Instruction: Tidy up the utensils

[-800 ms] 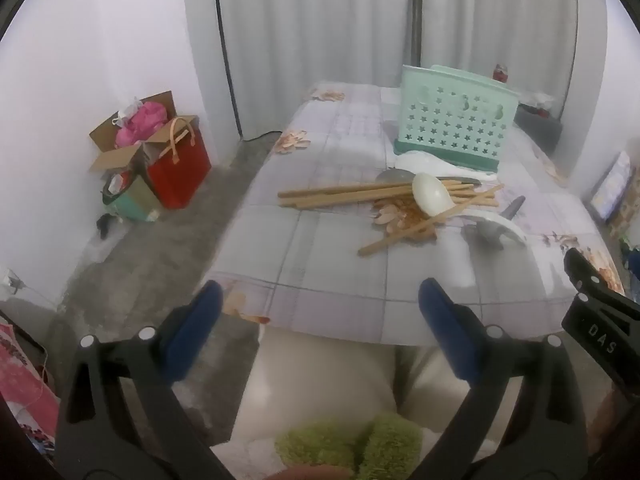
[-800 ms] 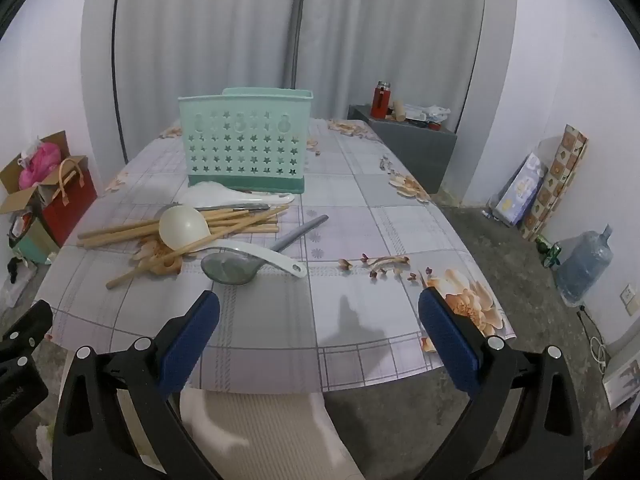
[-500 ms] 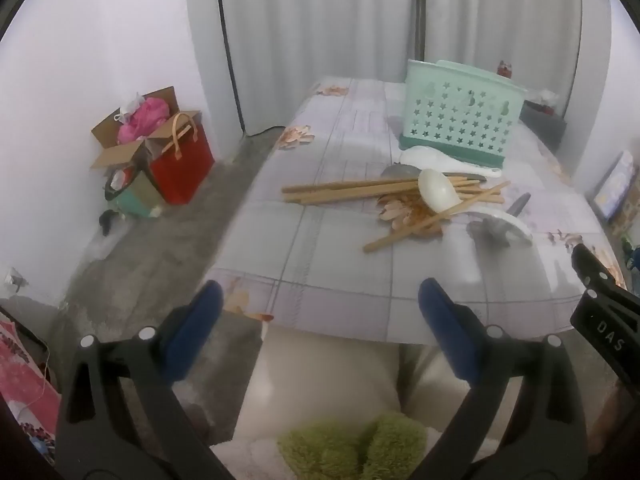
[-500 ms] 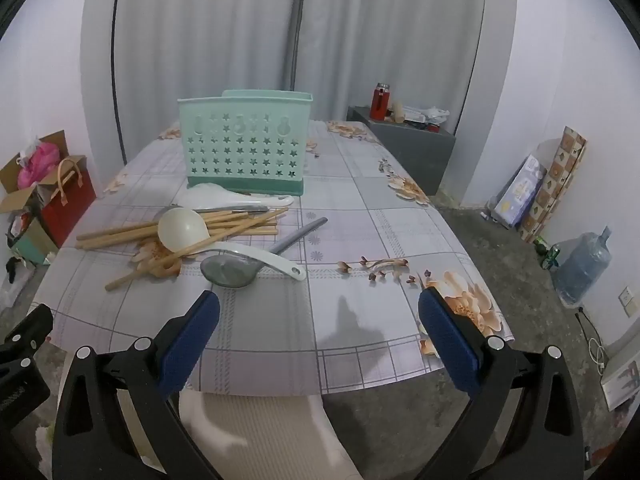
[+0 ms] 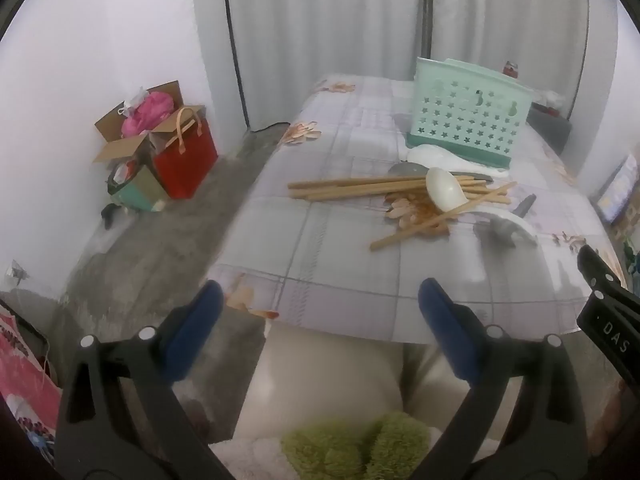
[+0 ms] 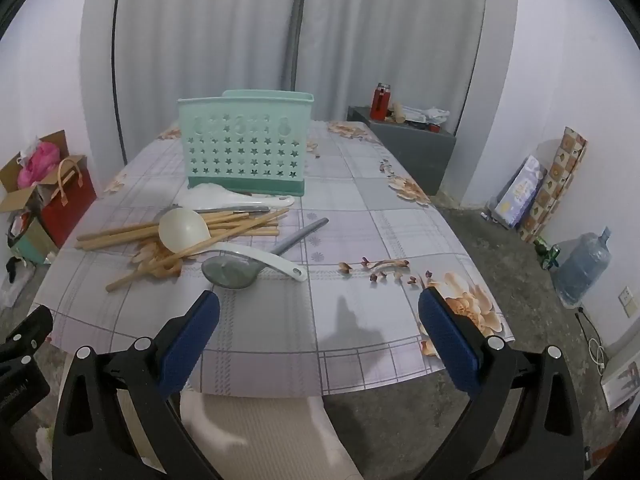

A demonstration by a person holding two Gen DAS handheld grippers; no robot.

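Both tools released, nothing between the blue pads: left gripper (image 5: 318, 312) held off the near edge of the table (image 5: 344, 264), toward its near left corner; right gripper (image 6: 320, 322) held over the near edge, toward the near right corner, jaws spread wide and tilted down at the cloth. On the left half of the surface, midway between near and far edges, a loose heap of utensils: wooden chopsticks (image 6: 132, 234) fanned out toward the left edge, one stick (image 6: 160, 266) slanting toward the near edge; a cream ladle (image 6: 182, 230) bowl-up on top of the sticks, its white handle running out toward the middle of the table; a grey spoon (image 6: 230, 272) just beside the heap on the near side, crossing under that handle; a white rice paddle (image 6: 224, 199) lying against the foot of the basket. Mint-green star-punched basket (image 6: 244, 152) upright behind the heap, toward the far edge, nothing seen poking above its rim. On the floor off the left edge, a red bag (image 5: 186, 160) and an open cardboard box (image 5: 128, 136). Off the right edge, a water jug (image 6: 584, 266) by the wall.
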